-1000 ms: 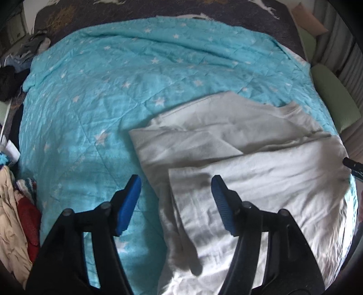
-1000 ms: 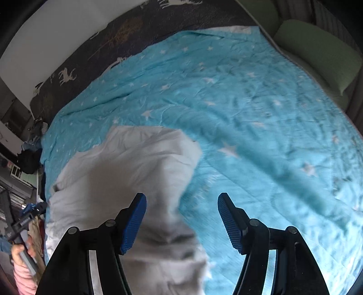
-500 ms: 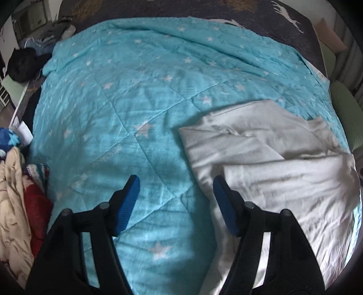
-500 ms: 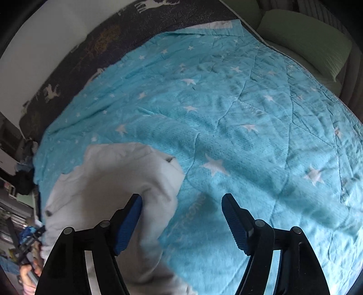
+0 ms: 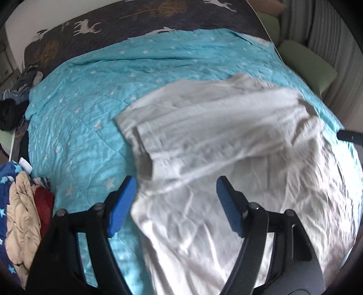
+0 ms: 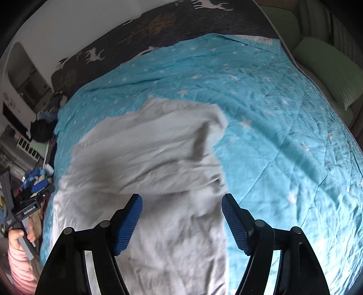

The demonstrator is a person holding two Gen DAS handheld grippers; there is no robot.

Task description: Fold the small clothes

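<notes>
A white garment lies partly folded on a turquoise star-print quilt, its upper layers folded over the lower part. My left gripper is open and empty above the garment's near left part. In the right wrist view the same garment spreads under my right gripper, which is open and empty above its near end. The left gripper, held in a hand, shows at the left edge of the right wrist view.
A dark reindeer-print blanket lies at the bed's far end. Green cushions sit at the right. A pile of clothes lies off the bed's left side. Dark items lie at the far left corner.
Both views have swung back over the white garment, which now fills the space between each pair of fingers. Both grippers stay open and empty.
</notes>
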